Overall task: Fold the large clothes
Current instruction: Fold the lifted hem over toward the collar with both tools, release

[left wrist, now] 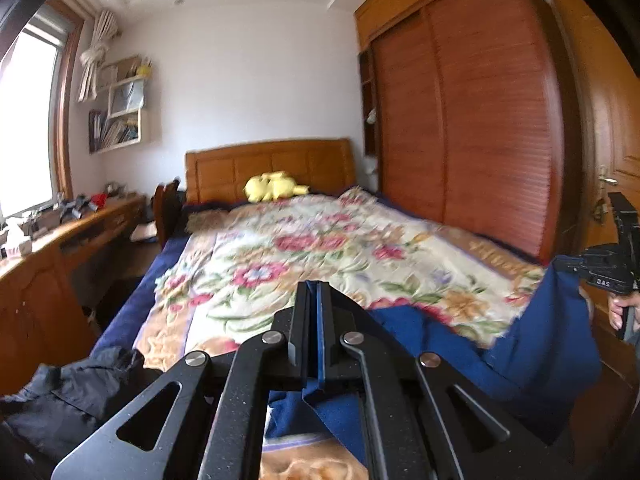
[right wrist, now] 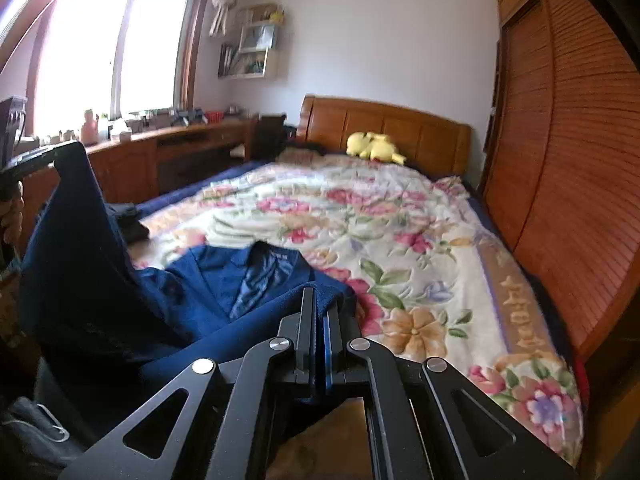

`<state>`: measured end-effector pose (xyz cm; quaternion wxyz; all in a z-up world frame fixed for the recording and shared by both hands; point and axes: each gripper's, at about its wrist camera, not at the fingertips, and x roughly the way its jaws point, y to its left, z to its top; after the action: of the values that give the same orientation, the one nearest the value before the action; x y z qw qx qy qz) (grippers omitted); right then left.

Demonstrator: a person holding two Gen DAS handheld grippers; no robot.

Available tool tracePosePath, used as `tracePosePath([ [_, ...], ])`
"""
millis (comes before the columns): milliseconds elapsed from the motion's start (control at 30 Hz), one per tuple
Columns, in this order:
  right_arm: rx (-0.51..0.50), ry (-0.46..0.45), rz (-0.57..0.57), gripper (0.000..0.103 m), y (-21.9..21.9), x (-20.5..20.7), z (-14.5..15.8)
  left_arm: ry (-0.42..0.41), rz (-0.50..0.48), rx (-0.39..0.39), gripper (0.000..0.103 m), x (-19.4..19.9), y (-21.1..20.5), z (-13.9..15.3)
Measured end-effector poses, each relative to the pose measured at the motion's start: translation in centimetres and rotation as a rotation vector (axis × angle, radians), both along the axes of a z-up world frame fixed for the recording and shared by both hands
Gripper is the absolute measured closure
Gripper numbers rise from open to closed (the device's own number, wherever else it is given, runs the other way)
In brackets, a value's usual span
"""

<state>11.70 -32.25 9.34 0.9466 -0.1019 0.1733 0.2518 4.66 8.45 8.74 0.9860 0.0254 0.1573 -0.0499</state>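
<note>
As it hung slack between the two hands, the blue jacket [right wrist: 224, 280] looked soft and fairly heavy, its collar end resting on the floral bedspread [right wrist: 400, 232]. The left claw [left wrist: 318, 292] and right claw [right wrist: 320, 300] each pinched a hem edge. A dark garment [left wrist: 68, 396] lay nearby.

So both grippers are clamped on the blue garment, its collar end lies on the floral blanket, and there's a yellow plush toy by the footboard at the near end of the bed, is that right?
Not quite. The yellow plush toy lies at the far end of the bed, against the wooden headboard, as the right wrist view shows. The rest stands: the left gripper and the right gripper are both shut on the blue garment, whose collar end lies on the floral blanket.
</note>
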Motion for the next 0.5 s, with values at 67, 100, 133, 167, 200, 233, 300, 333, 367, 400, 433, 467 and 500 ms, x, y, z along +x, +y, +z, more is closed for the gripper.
tracePosePath([
  [67,-0.012,0.029,0.008,0.101,1.5,2.9,-1.3,0.043,0.022,-0.01,0.1,2.9,0.6,-1.8],
  [100,-0.016,0.042,0.008,0.101,2.1,4.4,-1.9,0.055,0.031,-0.012,0.1,3.8,1.0,-2.4],
  [133,-0.019,0.053,0.007,0.101,2.8,6.0,-2.3,0.069,0.045,-0.009,0.1,5.1,1.4,-3.2],
  [167,-0.023,0.066,0.004,0.101,3.6,7.9,-3.1,0.086,0.067,-0.007,0.1,7.0,2.1,-4.1],
  [200,-0.023,0.075,-0.002,0.101,4.2,9.4,-3.5,0.102,0.081,-0.013,0.1,8.4,2.7,-4.6],
  [233,-0.02,0.084,-0.008,0.101,4.7,10.9,-3.6,0.112,0.088,-0.017,0.1,9.2,2.9,-4.9],
  [300,-0.015,0.092,-0.025,0.101,5.7,14.1,-4.0,0.136,0.109,-0.034,0.1,12.0,4.1,-5.4],
  [333,-0.015,0.091,-0.035,0.101,6.1,15.4,-3.9,0.141,0.115,-0.035,0.1,12.4,4.2,-5.5],
  [367,-0.017,0.09,-0.044,0.101,6.5,16.6,-3.7,0.144,0.124,-0.029,0.1,13.5,4.4,-5.6],
  [400,-0.022,0.085,-0.057,0.101,7.0,17.7,-3.6,0.142,0.135,-0.018,0.1,14.5,4.5,-5.5],
  [433,-0.025,0.079,-0.071,0.101,7.3,18.9,-3.4,0.139,0.142,-0.007,0.1,15.3,4.4,-5.5],
  [467,-0.023,0.07,-0.087,0.101,7.5,20.3,-3.1,0.133,0.152,0.01,0.1,16.3,4.3,-5.3],
  [500,-0.016,0.059,-0.106,0.101,7.8,21.5,-2.8,0.128,0.159,0.015,0.1,17.0,4.3,-5.2],
])
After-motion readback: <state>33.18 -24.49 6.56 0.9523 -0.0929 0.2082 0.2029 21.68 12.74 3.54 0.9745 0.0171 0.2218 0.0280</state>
